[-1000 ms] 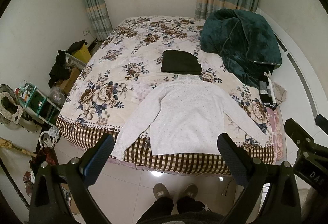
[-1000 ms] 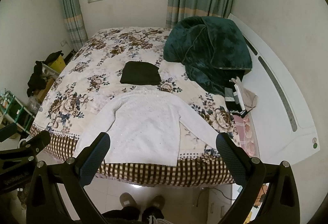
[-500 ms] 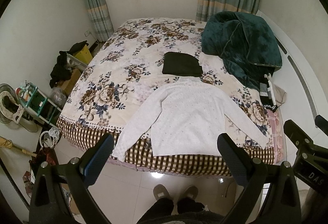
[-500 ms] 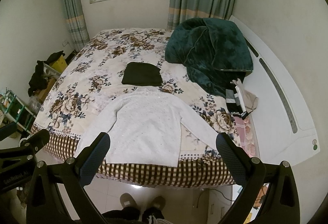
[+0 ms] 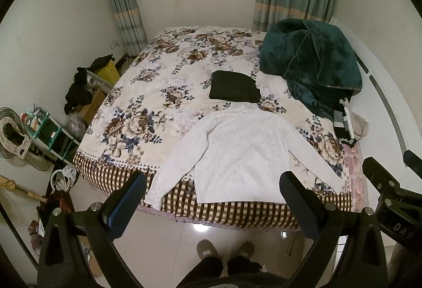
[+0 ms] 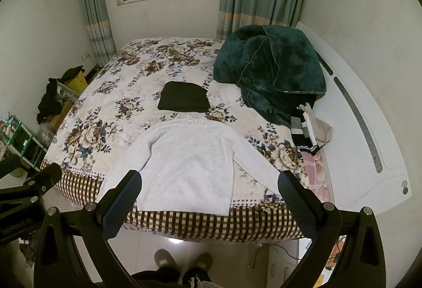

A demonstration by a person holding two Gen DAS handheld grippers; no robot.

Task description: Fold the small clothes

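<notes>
Both cameras tilted up; green blanket (image 5: 311, 61) sits beyond white sweater (image 5: 237, 153).

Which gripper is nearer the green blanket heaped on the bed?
Right. The right gripper hangs off the bed's foot on the green blanket side; the left gripper hangs beside it, farther away. Both are open, well short.

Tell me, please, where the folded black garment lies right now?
In both views the black garment lies mid-bed, just beyond the white sweater's collar, left of the green blanket.
</notes>
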